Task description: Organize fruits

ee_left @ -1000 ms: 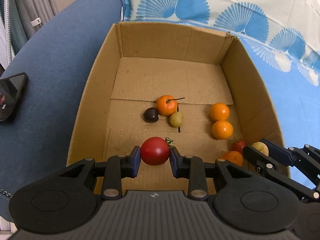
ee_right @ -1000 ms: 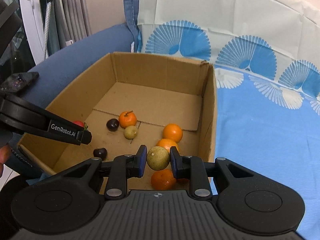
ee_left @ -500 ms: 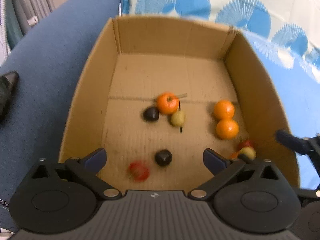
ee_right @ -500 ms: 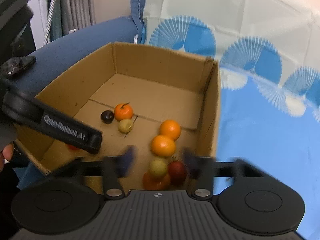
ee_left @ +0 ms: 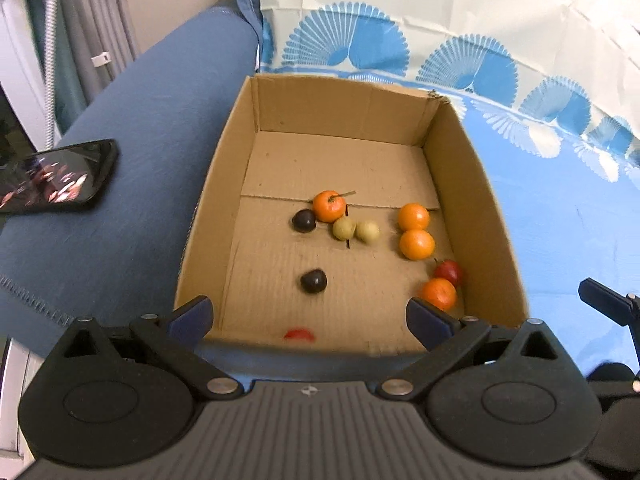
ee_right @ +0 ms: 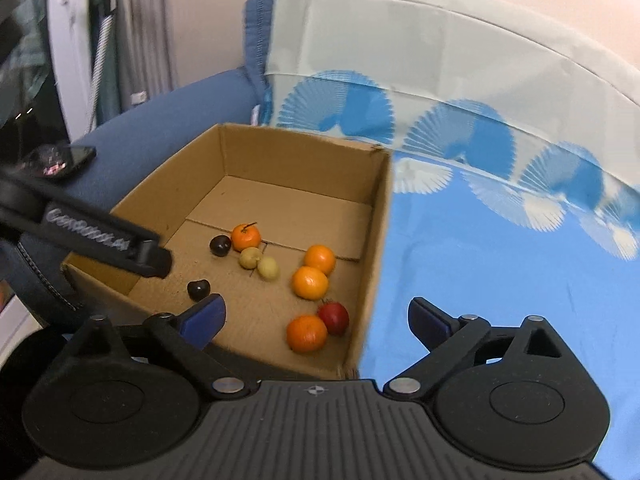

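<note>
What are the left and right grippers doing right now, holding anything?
Left gripper: open, holding nothing.
Right gripper: jaws have just been opening, nothing between them.

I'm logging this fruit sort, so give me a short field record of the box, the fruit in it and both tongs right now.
container: cardboard box, open top, on a blue cover
orange fruits: four, one with stem, pair near the right wall, one at the near right
yellow-green fruits: two, side by side
dark fruits: two, apart
red fruits: one touching an orange, one at the near wall, mostly hidden
left tongs: open, empty
right tongs: open, empty, jaws just opened
beside box: phone
</note>
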The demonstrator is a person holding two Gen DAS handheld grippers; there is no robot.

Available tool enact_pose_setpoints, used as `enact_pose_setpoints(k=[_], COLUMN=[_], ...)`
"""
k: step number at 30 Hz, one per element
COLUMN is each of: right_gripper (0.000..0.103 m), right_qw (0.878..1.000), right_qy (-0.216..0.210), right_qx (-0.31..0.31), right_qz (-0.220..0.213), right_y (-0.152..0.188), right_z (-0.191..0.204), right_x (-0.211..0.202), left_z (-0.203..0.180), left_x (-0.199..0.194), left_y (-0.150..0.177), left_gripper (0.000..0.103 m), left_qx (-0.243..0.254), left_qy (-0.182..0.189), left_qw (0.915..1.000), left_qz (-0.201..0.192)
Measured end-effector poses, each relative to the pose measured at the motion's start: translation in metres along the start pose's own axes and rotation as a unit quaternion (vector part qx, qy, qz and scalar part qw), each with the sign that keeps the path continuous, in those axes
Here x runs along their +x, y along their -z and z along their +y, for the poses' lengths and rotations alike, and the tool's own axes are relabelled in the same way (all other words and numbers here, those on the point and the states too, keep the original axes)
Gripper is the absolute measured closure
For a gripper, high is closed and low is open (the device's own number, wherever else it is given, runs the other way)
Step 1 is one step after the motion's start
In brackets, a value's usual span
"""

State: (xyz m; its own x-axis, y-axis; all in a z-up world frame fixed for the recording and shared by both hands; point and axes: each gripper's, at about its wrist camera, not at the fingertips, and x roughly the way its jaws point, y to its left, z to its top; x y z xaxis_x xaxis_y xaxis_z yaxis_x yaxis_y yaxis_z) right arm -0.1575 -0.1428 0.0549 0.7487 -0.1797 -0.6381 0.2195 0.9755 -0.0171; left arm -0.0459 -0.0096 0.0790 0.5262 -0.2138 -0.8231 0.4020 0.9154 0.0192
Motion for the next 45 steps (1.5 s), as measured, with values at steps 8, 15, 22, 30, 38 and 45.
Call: enact_pose_setpoints(k=[8,15,22,30,38,45], right_gripper=[0.003,0.003,0.002,0.002,0.002,0.002], right_qw=[0.998,0.999,0.999,0.998,0.998,0.998], right_qy=[0.023,0.020,0.019,0.032,0.034,0.030], right_qx=[0.049,0.027,0.020,0.020,0.020,0.024], right_qz=[-0.020,-0.033,-0.039,-0.040,-0.045,-0.046], right_y=[0.015,0.026,0.030,0.029,0.031,0.031], right_z=[-0.001,0.009,0.011,0.011,0.011,0.012], right_x=[-0.051,-0.075,-0.086,-0.086,-0.087,-0.089], left_z=[-0.005,-0.009,-0.008,-0.006,-0.005,-0.006], left_x=[-0.043,-0.061,-0.063,-0.060,-0.056,-0.060], left_y=[0.034,0.052,0.057,0.056,0.056,0.058], left_gripper=[0.000,0.000,0.000,0.000,0.000,0.000], left_qx=[0.004,0.012,0.007,0.006,-0.001,-0.008], left_qy=[-0.015,-0.024,-0.046,-0.052,-0.042,-0.047], left_qw=[0.9994,0.9986,0.9979,0.9979,0.9986,0.9977], left_qz=[-0.032,-0.046,-0.045,-0.037,-0.033,-0.049])
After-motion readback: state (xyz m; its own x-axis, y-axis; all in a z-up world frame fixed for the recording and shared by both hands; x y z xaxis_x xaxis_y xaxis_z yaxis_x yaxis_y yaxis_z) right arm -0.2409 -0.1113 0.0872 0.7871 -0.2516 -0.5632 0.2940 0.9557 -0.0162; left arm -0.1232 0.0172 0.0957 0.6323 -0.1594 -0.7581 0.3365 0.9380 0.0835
